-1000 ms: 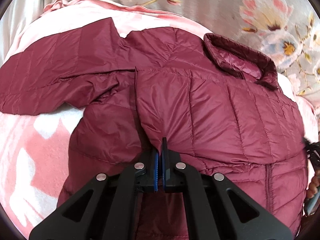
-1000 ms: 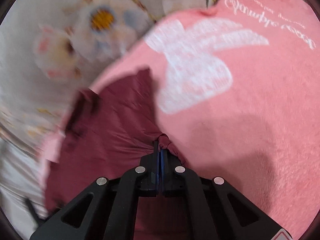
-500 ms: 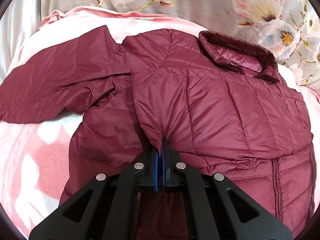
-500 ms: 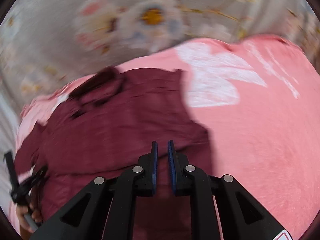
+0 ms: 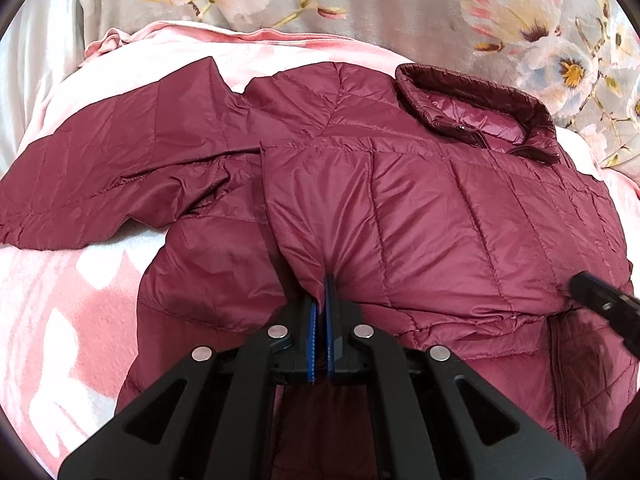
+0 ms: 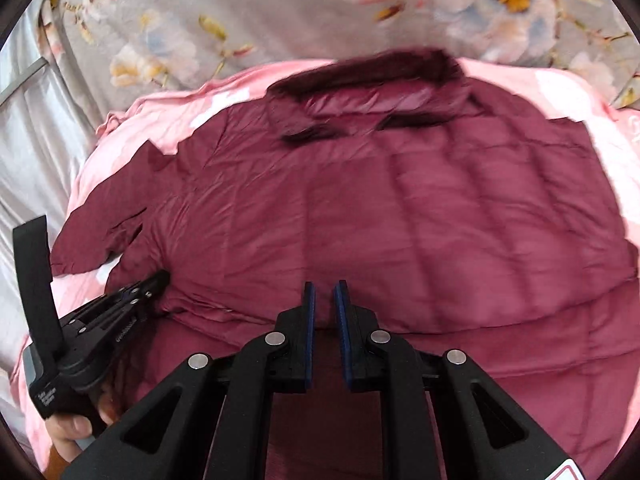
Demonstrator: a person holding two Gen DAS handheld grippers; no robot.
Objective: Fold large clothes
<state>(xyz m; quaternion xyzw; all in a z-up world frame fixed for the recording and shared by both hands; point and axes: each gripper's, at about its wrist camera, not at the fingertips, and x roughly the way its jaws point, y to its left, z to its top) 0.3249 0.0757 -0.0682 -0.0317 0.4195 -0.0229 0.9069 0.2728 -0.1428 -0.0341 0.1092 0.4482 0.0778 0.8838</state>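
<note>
- One floral bedcover (image 5: 400, 8), grey with pale blossoms, fills the top of both views; a silvery curtain (image 6: 36, 128) hangs at the left edge of the right wrist view.
- One pink blanket (image 5: 60, 320) with white shapes lies on the bed, under the garment.
- One maroon quilted jacket (image 5: 460, 216) lies spread across the blanket at frame centre, collar (image 5: 476, 112) toward the upper right, one sleeve (image 5: 100, 172) stretched to the left edge, a zip line at lower right.
- Two grippers. The left gripper (image 5: 322, 300) is clenched on a pinch of jacket fabric at lower centre, as a second ago.
- The right gripper (image 6: 325, 300) stands slightly parted with nothing between its pads, over the jacket front; a second ago it was clamped on maroon cloth near the blanket, and that side of the jacket now lies folded over the body.
- One hand (image 6: 76, 428) shows at lower left of the right wrist view, holding the left gripper's handle.
</note>
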